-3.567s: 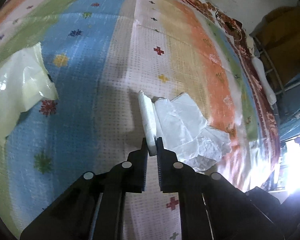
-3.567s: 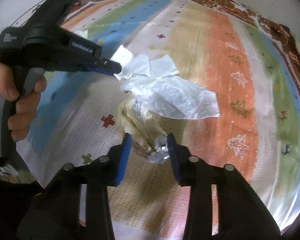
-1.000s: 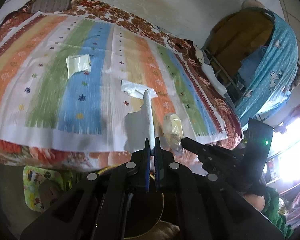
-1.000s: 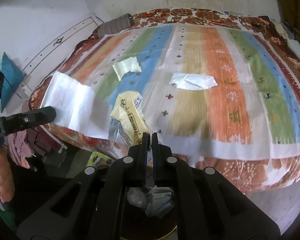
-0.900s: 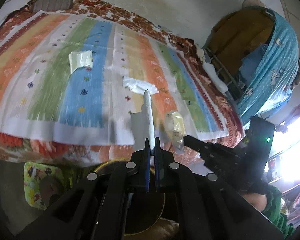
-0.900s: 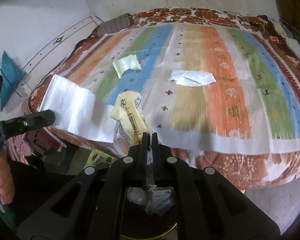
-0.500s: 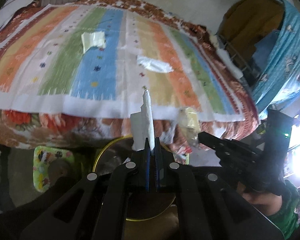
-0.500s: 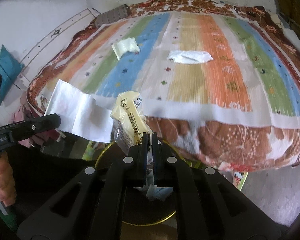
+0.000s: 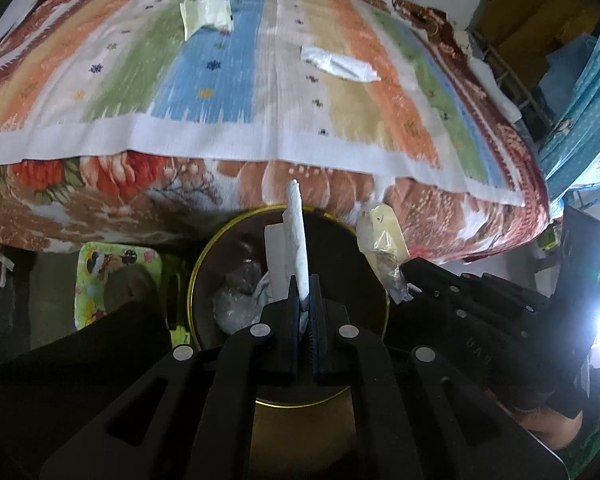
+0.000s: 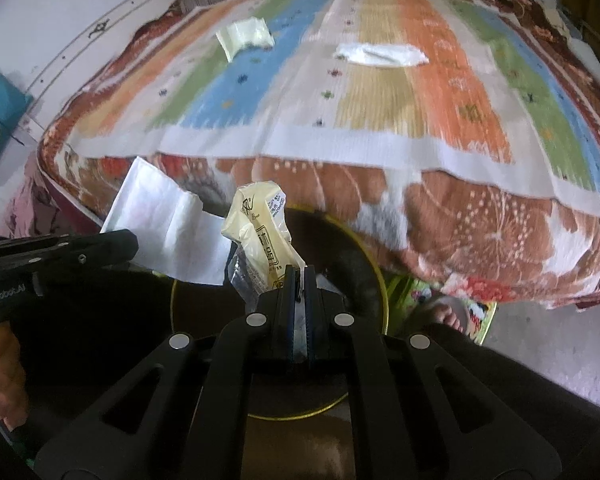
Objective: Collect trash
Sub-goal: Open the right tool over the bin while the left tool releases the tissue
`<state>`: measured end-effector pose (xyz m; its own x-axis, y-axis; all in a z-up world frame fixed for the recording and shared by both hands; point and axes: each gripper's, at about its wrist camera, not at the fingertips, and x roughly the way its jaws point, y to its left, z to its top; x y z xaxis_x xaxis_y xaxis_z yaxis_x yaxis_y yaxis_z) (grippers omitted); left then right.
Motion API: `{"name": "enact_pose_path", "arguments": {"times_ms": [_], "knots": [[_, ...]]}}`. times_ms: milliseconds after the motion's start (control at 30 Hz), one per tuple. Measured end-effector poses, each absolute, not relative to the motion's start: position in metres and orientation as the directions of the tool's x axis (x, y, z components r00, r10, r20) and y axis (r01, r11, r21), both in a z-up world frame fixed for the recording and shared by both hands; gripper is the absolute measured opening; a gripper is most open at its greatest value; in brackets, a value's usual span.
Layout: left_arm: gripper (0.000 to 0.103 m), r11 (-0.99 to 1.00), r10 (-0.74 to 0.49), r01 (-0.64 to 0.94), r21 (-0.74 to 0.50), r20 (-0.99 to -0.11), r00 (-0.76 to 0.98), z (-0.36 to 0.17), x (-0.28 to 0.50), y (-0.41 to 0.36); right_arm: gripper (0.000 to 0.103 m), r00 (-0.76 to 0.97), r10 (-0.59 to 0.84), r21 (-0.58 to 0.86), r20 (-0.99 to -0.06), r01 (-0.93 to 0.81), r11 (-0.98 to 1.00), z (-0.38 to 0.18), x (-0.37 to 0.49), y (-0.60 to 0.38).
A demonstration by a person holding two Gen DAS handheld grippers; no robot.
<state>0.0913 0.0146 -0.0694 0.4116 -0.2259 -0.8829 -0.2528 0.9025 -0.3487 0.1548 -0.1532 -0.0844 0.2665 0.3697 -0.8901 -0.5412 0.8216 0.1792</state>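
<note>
My left tongs [image 9: 305,280] clench the white paper [image 9: 296,236] and my right tongs [image 10: 299,270] clench the yellow wrapper [image 10: 260,236], both tilted steeply down over the gold-rimmed bin [image 9: 192,280] beside the bed [image 9: 260,80]. I should release only once each piece hangs inside the rim.

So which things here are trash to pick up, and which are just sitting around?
For the job:
white paper in left gripper
yellow wrapper in right gripper
bin
pale bag, white scrap on the bed

Just there:
striped blanket
cartoon mat
</note>
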Motion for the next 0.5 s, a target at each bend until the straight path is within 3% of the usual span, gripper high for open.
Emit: {"name": "enact_pose_path", "arguments": {"times_ms": [267,300,367,500], "knots": [[0.006,0.901,-0.232,-0.275,-0.336,-0.908,0.349,-0.086,0.094,0.01,0.007,0.221,0.325,0.181,-0.919,-0.497,0.849,-0.103,0.158,-0.156],[0.011,0.9,-0.235,-0.275,-0.339,-0.908,0.348,-0.087,0.095,0.01,0.012,0.207,0.323,0.189,-0.923,-0.487,0.853,-0.105,0.16,-0.157],[0.041,0.897,-0.233,-0.279,-0.344,-0.902,0.363,-0.084,0.095,0.013,0.023,0.171,0.334,0.223,-0.927,-0.465,0.857,-0.111,0.164,-0.159],[0.046,0.889,-0.229,-0.289,-0.355,-0.892,0.389,-0.078,0.095,0.019,0.032,0.167,0.333,0.229,-0.928,-0.45,0.863,-0.113,0.167,-0.161]]}}
